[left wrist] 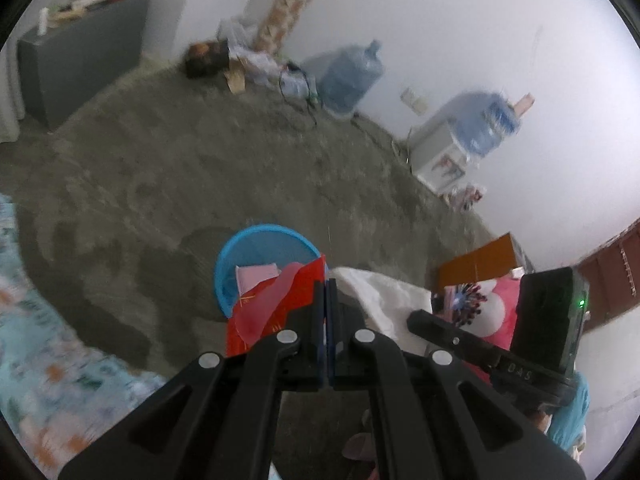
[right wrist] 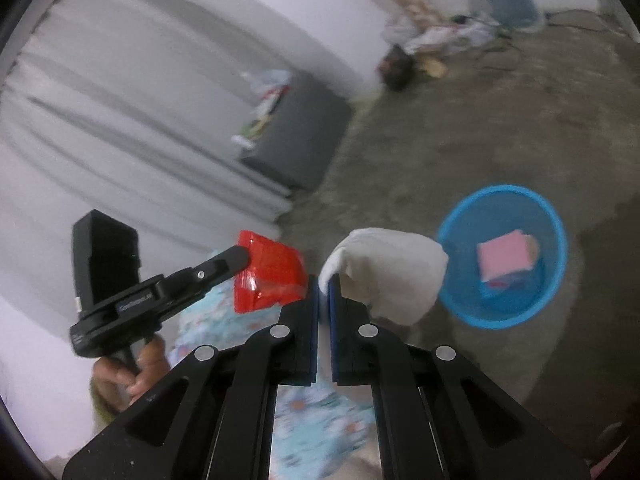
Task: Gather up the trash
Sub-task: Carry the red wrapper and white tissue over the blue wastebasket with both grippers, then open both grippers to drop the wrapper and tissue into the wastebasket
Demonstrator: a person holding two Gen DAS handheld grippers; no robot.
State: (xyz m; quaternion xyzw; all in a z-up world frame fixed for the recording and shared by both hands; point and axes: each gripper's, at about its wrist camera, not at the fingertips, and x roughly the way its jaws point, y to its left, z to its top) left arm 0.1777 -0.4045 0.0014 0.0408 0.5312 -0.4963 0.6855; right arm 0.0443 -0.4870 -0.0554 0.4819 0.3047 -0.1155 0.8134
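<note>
Left wrist view: left gripper (left wrist: 326,286) clamped on crinkled red plastic wrapper (left wrist: 272,308) | right gripper (right wrist: 323,280) pinching white crumpled paper (right wrist: 388,272) | both held above round blue plastic basket (right wrist: 502,256) on grey concrete floor (left wrist: 240,168); pink box (right wrist: 505,260) inside.

I saw a glossy red foil-like wrapper (right wrist: 267,271), crinkled and shiny, left of centre. Beside it hung a matt white tissue (right wrist: 390,276), soft and creased like paper. At right sat a smooth blue plastic basin (right wrist: 448,292) with fine mesh walls. The floor (left wrist: 240,168) in mid frame looked like rough, mottled grey concrete. My gripper (left wrist: 326,286) fingers (left wrist: 306,320) were matt black plastic with bright metal rivets.
</note>
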